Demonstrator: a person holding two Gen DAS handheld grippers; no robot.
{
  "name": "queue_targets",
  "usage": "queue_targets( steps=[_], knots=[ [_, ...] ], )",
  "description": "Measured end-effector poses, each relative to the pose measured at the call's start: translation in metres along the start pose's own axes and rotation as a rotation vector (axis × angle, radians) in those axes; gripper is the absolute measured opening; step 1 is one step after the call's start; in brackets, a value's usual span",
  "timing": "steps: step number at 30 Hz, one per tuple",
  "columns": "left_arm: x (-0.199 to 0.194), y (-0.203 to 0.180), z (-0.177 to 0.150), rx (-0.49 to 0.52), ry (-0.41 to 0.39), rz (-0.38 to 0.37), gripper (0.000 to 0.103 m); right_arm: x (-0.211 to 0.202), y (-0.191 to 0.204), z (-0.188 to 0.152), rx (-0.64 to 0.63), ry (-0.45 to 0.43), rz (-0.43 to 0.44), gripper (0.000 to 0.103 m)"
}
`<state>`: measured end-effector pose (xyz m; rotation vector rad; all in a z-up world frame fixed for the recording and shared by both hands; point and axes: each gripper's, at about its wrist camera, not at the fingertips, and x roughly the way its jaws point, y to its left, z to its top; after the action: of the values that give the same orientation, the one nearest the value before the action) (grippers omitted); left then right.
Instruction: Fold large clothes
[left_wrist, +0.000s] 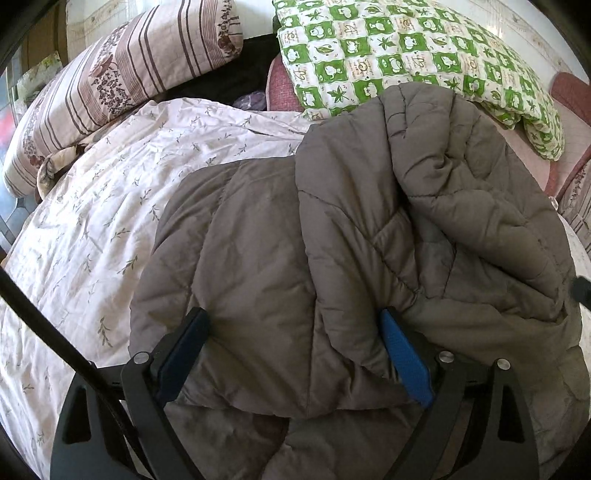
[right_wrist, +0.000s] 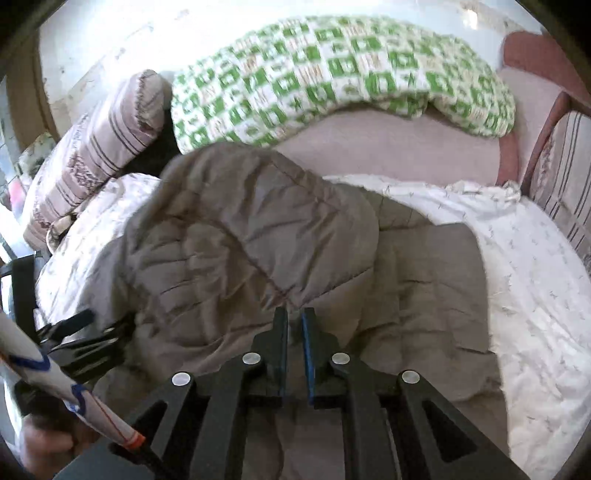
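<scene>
A grey-brown quilted jacket (left_wrist: 332, 240) lies on a white floral bedsheet (left_wrist: 92, 229), with one part folded over onto its body. My left gripper (left_wrist: 293, 321) is open, its blue-padded fingers (left_wrist: 404, 354) spread wide over the jacket's near edge, holding nothing. In the right wrist view the same jacket (right_wrist: 251, 240) fills the middle. My right gripper (right_wrist: 294, 321) is nearly closed on a pinch of the jacket's folded flap. The left gripper shows at the left edge of that view (right_wrist: 85, 332).
A green-and-white checked quilt (left_wrist: 406, 48) lies behind the jacket. A striped floral pillow (left_wrist: 110, 81) lies at the back left. Another striped pillow (right_wrist: 569, 177) and a pink bed frame (right_wrist: 532, 55) stand at the right. The white sheet (right_wrist: 535, 295) spreads right of the jacket.
</scene>
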<state>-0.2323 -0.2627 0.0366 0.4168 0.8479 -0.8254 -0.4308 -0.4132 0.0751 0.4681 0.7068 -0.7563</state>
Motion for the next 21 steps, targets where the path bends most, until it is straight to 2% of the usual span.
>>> queue_targets(
  steps=[3,8,15,18,21],
  knots=[
    [0.0,0.0,0.0,0.002,0.001,-0.001,0.095,0.03,-0.013,-0.012,0.039,0.082,0.0,0.009],
    [0.002,-0.001,-0.001,0.014,0.006,0.005,0.097,0.049,-0.02,-0.028,0.05,0.083,0.021,0.009],
    [-0.001,0.0,-0.001,0.006,-0.008,-0.003,0.097,0.027,-0.011,-0.021,0.003,0.07,-0.002,0.01],
    [-0.008,0.002,0.001,-0.007,-0.026,-0.015,0.096,0.012,-0.01,-0.017,0.018,0.043,0.019,0.017],
    [-0.015,0.004,0.003,-0.026,-0.049,-0.035,0.096,-0.001,-0.009,-0.013,0.036,0.018,0.043,0.017]
  ],
)
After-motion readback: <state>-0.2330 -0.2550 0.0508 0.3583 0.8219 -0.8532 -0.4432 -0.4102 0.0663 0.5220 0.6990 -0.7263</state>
